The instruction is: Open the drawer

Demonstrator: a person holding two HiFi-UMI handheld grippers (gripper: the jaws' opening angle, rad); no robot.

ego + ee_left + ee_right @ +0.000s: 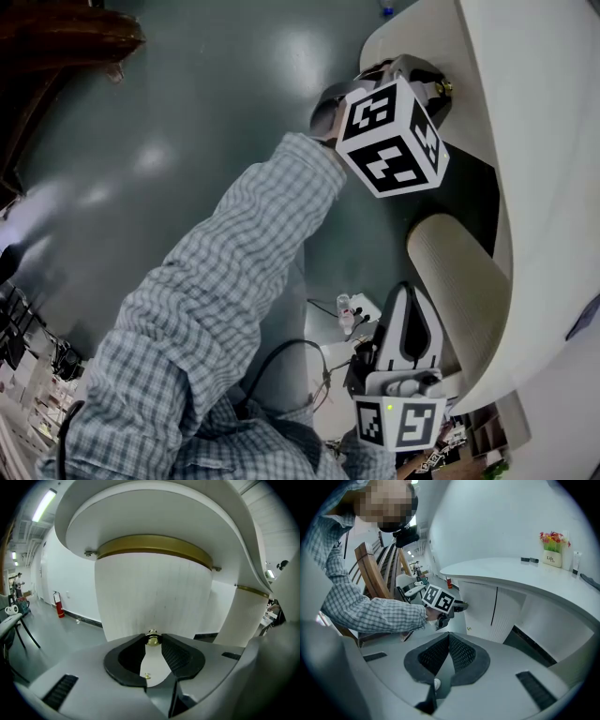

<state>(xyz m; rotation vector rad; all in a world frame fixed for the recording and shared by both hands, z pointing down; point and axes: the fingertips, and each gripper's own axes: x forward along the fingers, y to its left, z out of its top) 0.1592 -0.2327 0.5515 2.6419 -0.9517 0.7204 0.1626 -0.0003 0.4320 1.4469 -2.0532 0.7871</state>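
Observation:
The drawer front (154, 597) is a white, ribbed, curved panel under a brass band, and it fills the left gripper view. A small brass knob (153, 641) sticks out of it. My left gripper (153, 637) has that knob between its fingertips, and both tips touch it. In the head view the left gripper (441, 91) reaches up to the white curved desk (534, 141) behind its marker cube. My right gripper (410, 292) hangs low beside a ribbed column (459, 281). Its jaws meet at the tips with nothing between them (449, 635).
A power strip with cables (359, 309) lies on the dark floor below the desk. A wooden chair (375, 573) stands behind my left arm. On the desk top sit a flower box (553, 550) and small items. A fire extinguisher (59, 605) stands by the far wall.

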